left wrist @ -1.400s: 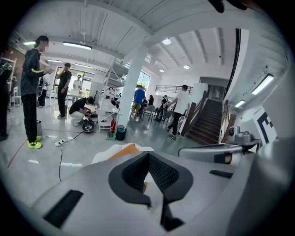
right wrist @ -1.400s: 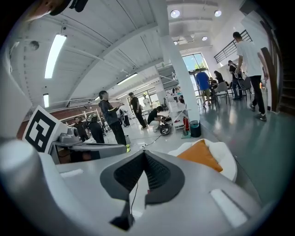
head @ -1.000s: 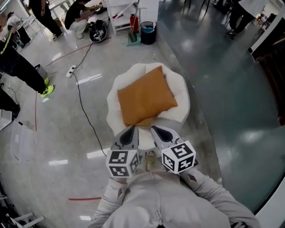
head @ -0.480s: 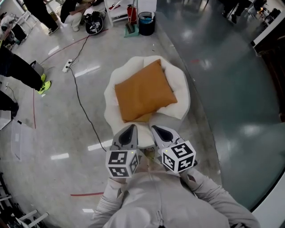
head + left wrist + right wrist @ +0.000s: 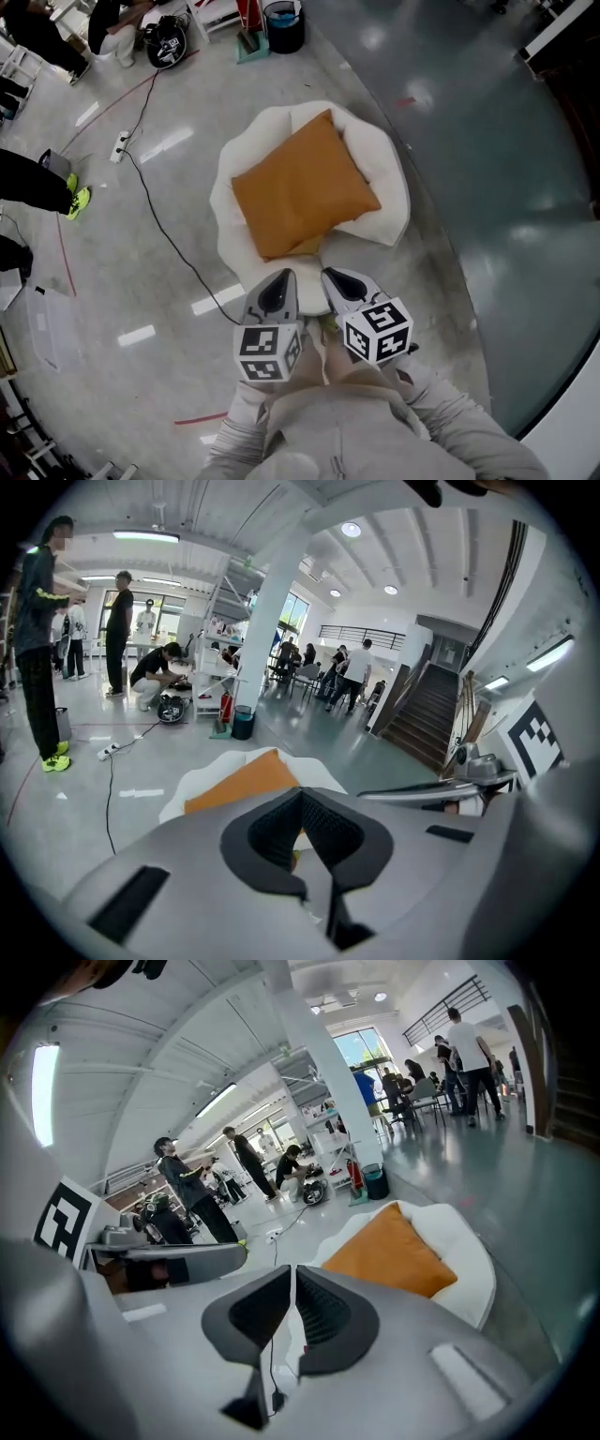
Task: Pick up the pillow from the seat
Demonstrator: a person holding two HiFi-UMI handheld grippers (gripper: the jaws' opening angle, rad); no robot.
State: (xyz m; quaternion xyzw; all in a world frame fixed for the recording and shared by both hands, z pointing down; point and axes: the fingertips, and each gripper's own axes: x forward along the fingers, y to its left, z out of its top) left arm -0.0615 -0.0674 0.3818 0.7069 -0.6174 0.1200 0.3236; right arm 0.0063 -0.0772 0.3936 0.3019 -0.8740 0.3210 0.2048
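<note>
The left gripper point(image 5: 302, 799) hides the lower part of the pillow point(image 5: 246, 778) in its own view; head view's left edge cuts off a person point(image 5: 28, 173).

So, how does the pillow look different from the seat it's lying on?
The pillow is orange-brown with square corners; the seat is white with a rounded, scalloped outline. The pillow is the smaller of the two and lies on top; the seat spreads out past it on every side. Both look soft and padded.
</note>
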